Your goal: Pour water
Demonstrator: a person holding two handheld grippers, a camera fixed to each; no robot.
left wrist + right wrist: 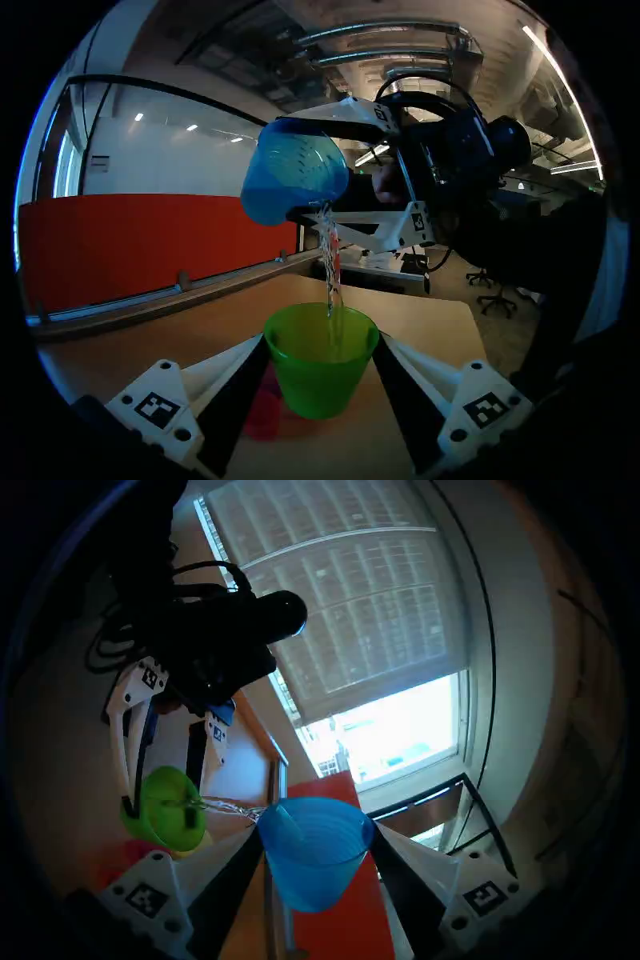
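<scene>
Left gripper view: the left tongs (320, 344) are closed in on a green cup (320, 376), one finger pressing each side, and the cup sits upright right between them, mouth up. It's low over the wooden bench (416, 316), but I honestly can't tell if its base is touching. There's something pinkish-red (264, 412) down by the cup's base on the left, too blurry to say what it is.

Above it, the right tongs (298, 170) are clamped on a blue cup (292, 176), gripped top and bottom as this view sees it. That cup is tipped over hard, with its lip pointing down. A thin stream of water (330, 260) runs off the lip and drops straight into the green cup, landing toward the back of the opening. The two cups are well apart vertically, with the blue one almost directly above the green one.

Right gripper view, same story from the other side: the blue cup is wedged between its tongs' two fingers, and the water arcs from its rim across to the green cup, which is off to the left in the other tongs.

Background stuff: a red partition (144, 240) behind the bench and a bright window (384, 736) with blinds above it.
</scene>
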